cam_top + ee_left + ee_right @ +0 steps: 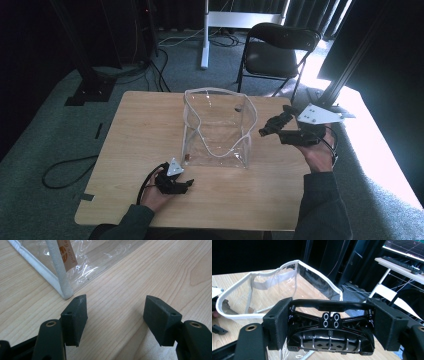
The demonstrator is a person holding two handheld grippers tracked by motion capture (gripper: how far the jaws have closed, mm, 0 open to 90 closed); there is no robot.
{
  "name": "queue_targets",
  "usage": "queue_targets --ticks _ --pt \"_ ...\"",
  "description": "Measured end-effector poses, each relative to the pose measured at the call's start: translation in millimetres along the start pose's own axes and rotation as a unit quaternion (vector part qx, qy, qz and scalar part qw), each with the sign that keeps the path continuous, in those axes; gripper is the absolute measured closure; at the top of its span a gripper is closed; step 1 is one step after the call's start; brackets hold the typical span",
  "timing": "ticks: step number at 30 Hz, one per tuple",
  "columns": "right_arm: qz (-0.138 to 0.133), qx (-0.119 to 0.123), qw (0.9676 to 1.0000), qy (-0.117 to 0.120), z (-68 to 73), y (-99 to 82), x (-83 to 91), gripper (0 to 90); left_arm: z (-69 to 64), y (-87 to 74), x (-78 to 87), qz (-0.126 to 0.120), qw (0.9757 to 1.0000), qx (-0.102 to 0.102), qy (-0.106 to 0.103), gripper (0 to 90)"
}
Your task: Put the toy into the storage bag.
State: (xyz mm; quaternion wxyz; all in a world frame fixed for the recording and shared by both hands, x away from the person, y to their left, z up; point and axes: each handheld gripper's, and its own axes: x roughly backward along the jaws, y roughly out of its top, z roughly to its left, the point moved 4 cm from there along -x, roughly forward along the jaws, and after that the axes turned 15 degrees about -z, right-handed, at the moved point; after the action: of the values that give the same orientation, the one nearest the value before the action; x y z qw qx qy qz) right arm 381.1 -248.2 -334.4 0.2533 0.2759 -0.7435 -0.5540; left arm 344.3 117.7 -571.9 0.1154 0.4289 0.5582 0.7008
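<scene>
1. High view: clear bag (218, 127) stands open mid-table (135, 150); right gripper (280, 127) beside its rim.
2. Left gripper view: left gripper (115, 312) wide, empty, near the bag's corner.
3. Right gripper view: jaws clamp a black plastic part (329, 335); placing it in the bag apparently remains.

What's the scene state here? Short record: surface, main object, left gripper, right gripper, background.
surface: wooden table
main object: clear plastic bag with white trim, standing open at mid-table
left gripper: left gripper open, empty, low over the table by the bag's near corner
right gripper: right gripper shut on black plastic part, beside the bag's rim
background: black folding chair beyond the table
</scene>
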Motion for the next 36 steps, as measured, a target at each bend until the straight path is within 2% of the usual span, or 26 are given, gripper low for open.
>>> queue_targets --ticks 14,19,23,26,36 --pt "-0.027 0.023 0.9994 0.004 -2.0 36.6 -8.5 24.6 0.0 0.0 0.0 0.000 1.0000 0.000 0.000 36.4" --pt "-0.032 0.026 0.9989 0.020 0.0 44.3 -16.4 24.6 0.0 0.0 0.0 0.000 1.0000 0.000 0.000 36.3" --pt "-0.023 0.029 0.9989 0.028 -2.4 44.2 -27.6 24.6 0.1 0.0 0.0 0.000 1.0000 -0.001 0.000 36.3" --pt "-0.019 0.023 0.9991 0.031 -4.8 42.5 -35.5 24.6 0.1 0.0 0.0 0.000 1.0000 -0.001 0.000 36.3" --pt "0.000 0.002 0.9963 0.085 -4.2 25.8 -56.1 24.6 -0.1 0.0 -0.1 -0.001 1.0000 0.000 0.000 36.0"
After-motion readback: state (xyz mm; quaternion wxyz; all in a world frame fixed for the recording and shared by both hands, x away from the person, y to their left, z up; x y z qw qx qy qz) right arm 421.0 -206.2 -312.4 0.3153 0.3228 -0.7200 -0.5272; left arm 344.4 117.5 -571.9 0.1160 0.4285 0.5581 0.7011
